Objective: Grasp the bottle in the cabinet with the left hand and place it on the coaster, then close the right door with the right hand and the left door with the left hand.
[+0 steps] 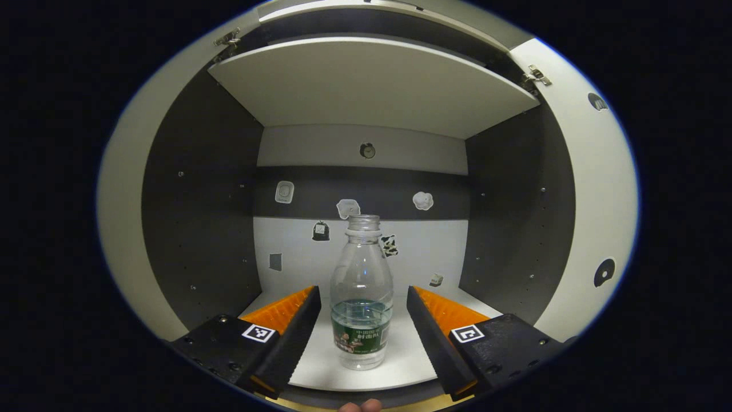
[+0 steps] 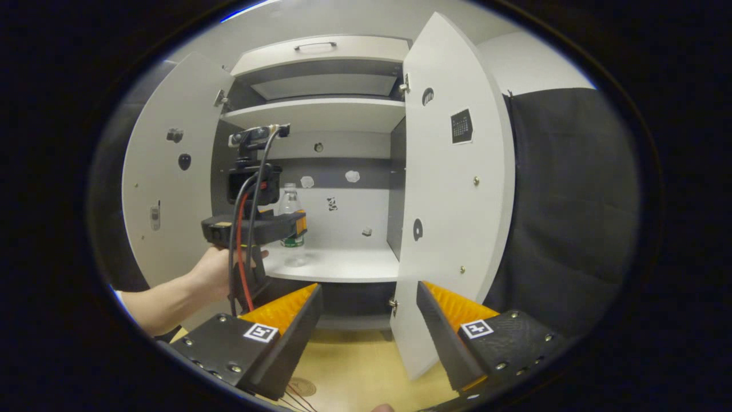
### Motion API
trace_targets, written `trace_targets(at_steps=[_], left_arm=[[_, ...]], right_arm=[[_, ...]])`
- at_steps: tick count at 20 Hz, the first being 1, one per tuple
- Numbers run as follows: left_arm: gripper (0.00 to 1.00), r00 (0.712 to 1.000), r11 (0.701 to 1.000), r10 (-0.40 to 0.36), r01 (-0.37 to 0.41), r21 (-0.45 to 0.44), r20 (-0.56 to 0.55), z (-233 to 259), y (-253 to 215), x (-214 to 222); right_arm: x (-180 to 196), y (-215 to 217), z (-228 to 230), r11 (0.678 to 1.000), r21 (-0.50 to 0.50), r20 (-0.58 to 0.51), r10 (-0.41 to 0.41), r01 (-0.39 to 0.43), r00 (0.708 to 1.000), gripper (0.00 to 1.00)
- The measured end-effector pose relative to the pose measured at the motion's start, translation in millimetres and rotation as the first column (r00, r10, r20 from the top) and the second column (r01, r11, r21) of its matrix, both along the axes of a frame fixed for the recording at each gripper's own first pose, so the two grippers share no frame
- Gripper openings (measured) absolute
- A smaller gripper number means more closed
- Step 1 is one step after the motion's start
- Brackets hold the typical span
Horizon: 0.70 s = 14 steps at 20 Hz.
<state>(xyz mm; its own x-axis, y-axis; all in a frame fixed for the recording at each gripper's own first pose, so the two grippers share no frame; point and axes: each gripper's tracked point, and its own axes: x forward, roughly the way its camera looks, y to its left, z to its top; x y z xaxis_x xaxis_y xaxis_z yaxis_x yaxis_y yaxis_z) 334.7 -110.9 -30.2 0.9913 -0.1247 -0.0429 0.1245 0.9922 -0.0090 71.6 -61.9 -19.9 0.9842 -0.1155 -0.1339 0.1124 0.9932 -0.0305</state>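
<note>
The main risk is tipping the bottle (image 1: 362, 297). It stands upright between the jaws of the left gripper (image 1: 361, 317), which are spread wide with a clear gap on each side and touch nothing. If the gripper comes in off-centre, one jaw would meet the bottle first and push it over, and since it has no cap, the water inside would spill onto the shelf (image 1: 400, 360). A thin clear plastic wall will probably give under a hard squeeze too, so a grip above the water line might buckle it or let it slip. Lifting it out, the bottle's open mouth has to pass under the upper shelf (image 1: 372, 86) without tilting.

The bottle is clear, ribbed near the shoulder, with a dark green label around its lower part and water filling roughly the bottom third. It sits near the front edge of the cabinet's lower shelf, about midway between the side walls.

In the right gripper view, the right gripper (image 2: 369, 320) hangs back outside the cabinet with its jaws spread and empty, just beside the open right door (image 2: 452, 189). The left door (image 2: 166, 171) is open too, and a hand (image 2: 220, 269) holds the left gripper at the shelf. Swinging the right door early could strike that arm.
</note>
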Motion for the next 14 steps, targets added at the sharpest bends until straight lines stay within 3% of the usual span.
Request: trace_targets(at_steps=[4, 6, 10, 14], left_arm=[[0.96, 1.000, 1.000, -0.003, 0.003, 0.004, -0.016, -6, -2, 20], [0.82, 1.000, 1.000, 0.007, -0.007, 0.014, -0.015, -8, -2, 25], [0.82, 1.000, 1.000, 0.016, -0.016, 0.005, -0.002, -2, 0, 4], [0.81, 0.998, 1.000, 0.025, -0.025, 0.003, 0.055, 8, 4, -49]], right_arm=[[-7, -3, -7, 1.000, 0.005, -0.014, -0.007, 0.007, 1.000, 1.00], [-11, -5, -11, 1.000, 0.011, -0.019, -0.011, 0.011, 1.000, 1.00], [-19, -7, -14, 1.000, 0.015, -0.021, -0.007, 0.008, 1.000, 1.00], [-32, -10, -18, 1.000, 0.030, -0.021, 0.005, -0.004, 1.000, 1.00]])
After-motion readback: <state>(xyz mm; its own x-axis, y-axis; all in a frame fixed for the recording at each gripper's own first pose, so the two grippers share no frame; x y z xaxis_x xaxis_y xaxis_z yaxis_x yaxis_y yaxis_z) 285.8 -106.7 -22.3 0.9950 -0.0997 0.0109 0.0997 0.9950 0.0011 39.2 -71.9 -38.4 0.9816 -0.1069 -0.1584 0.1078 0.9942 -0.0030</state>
